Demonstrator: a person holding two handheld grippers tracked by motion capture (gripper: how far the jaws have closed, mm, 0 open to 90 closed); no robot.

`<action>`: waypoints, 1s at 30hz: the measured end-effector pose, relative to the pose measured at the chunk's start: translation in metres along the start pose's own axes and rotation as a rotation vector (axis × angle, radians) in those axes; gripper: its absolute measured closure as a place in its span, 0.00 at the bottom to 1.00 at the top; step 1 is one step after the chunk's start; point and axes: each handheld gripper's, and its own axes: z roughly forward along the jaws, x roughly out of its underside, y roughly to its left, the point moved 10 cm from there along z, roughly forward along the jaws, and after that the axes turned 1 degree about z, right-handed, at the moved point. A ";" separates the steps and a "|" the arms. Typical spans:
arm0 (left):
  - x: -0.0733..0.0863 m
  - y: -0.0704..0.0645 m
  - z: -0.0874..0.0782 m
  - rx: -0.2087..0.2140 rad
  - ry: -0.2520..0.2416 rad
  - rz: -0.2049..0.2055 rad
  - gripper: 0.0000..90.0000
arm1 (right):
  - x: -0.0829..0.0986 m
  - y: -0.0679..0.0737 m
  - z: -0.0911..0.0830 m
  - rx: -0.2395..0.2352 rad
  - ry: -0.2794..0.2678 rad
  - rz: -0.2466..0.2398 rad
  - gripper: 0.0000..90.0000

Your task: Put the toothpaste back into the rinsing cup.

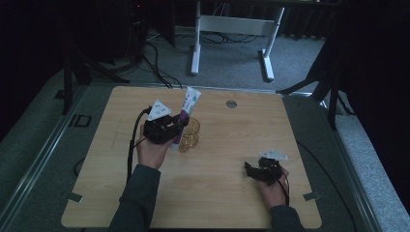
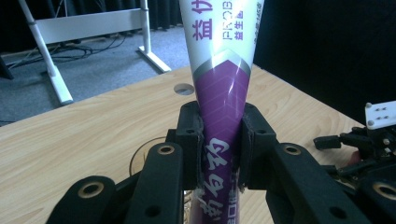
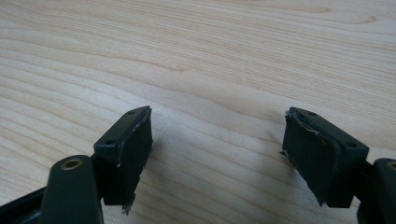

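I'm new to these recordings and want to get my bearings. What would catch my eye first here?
First, the white and purple tube, clamped upright between the left gripper's jaws, its lower end in or just over an amber glass at the table's left-centre. Next, the right gripper, jaws wide apart with nothing between them, low over bare wood near the front right.
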 end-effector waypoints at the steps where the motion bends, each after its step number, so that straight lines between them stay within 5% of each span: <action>1: 0.000 0.001 0.000 -0.001 -0.001 -0.001 0.81 | 0.000 0.000 0.000 0.000 0.000 0.001 0.27; 30: -0.001 0.023 0.009 -0.069 -0.016 -0.032 0.81 | 0.000 0.000 0.000 0.000 0.000 0.000 0.27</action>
